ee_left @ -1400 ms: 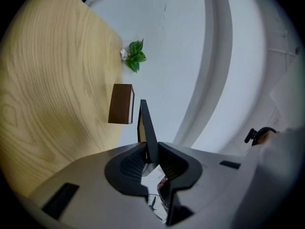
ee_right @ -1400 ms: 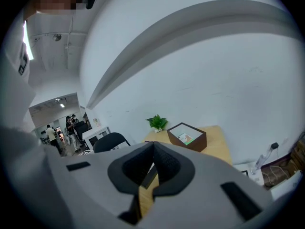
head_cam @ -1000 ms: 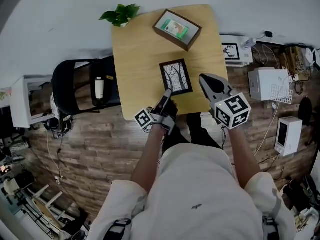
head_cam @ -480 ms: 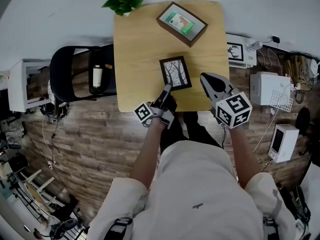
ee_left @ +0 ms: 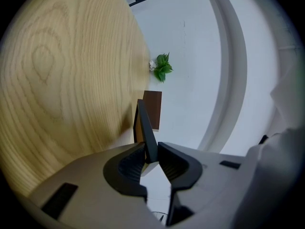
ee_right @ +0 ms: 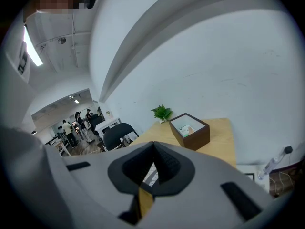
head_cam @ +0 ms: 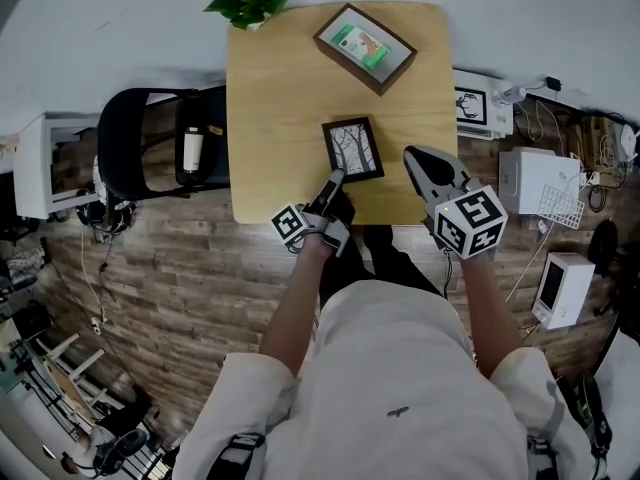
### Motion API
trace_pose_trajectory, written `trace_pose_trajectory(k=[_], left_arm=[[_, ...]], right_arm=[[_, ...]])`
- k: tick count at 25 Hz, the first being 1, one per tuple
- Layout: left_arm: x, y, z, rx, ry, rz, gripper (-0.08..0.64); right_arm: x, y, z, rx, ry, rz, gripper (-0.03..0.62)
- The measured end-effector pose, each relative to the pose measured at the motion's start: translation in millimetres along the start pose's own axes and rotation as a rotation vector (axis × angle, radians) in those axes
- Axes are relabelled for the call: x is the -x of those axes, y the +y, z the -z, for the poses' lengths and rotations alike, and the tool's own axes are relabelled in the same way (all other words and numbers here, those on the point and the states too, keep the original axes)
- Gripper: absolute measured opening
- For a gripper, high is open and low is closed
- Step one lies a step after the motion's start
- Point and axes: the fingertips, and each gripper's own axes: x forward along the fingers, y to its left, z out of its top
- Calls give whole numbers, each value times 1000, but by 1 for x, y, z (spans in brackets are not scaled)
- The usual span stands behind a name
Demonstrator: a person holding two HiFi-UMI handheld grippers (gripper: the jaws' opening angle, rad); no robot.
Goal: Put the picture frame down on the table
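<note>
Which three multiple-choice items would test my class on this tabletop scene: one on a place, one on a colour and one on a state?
1. Where is the green plant relative to the table?
A. at its near right corner
B. at its middle
C. at its far left corner

2. What colour is the border of the picture frame?
A. black
B. red
C. white

3. How do the jaws of the left gripper stand?
A. wide open and empty
B. shut on the picture frame's edge
C. shut with nothing between them

Answers:
1 C: the head view shows the leaves at the far left corner.
2 A: a dark border surrounds the tree picture.
3 B: the left gripper view shows the frame's thin edge pinched between the jaws.
</note>
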Motion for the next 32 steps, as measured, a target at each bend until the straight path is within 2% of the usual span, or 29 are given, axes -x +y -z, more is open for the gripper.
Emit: trace_pose_trajectory(k=[11,17,22,28,32], left_arm=[[-4,10,-2,-41,3,-42,66],[0,22,-4,-111,20,-105,60],[1,28,-6,-229,52,-154,58],[4,37,-8,-266,64,-198,57],[4,42,-7,-319,80,-233,57]], right_arm=[[1,-2,4,-5,8,-4,-2],[-1,-2,9,-10,19,-6,-2],[-1,-2,12,-11,21,-1,-2],[-1,-5,13,-2,28,4,-2],[1,-8,14,0,29,11,-2]])
